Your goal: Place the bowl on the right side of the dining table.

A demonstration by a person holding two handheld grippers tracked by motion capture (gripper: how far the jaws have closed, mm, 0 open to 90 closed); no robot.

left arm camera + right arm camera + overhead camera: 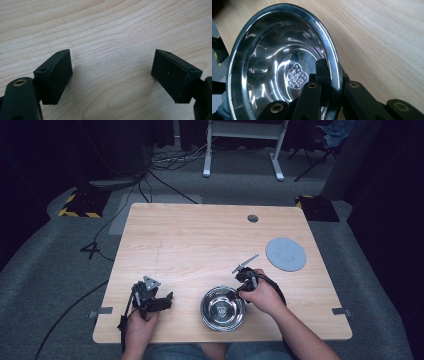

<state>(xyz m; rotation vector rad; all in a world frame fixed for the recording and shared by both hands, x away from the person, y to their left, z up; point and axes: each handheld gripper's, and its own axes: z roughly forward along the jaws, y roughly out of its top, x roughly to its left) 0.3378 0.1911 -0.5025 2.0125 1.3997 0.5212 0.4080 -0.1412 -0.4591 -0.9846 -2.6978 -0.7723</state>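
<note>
A shiny steel bowl (222, 308) with a crest stamped in its bottom stands near the table's front edge. My right gripper (239, 291) is shut on the bowl's near right rim. In the right gripper view, one jaw lies inside the steel bowl (274, 57) and the other outside, with the rim pinched at my right gripper (334, 80). My left gripper (167, 299) rests at the front left of the table, pointing right, apart from the bowl. In its own view, my left gripper (111, 72) stands wide open over bare wood.
A grey round disc (285, 254) lies at the table's right side. A small dark hole (253, 218) sits near the far edge of the light wooden table (200, 245). Beyond it are cables on the grey floor and a white desk frame (242, 145).
</note>
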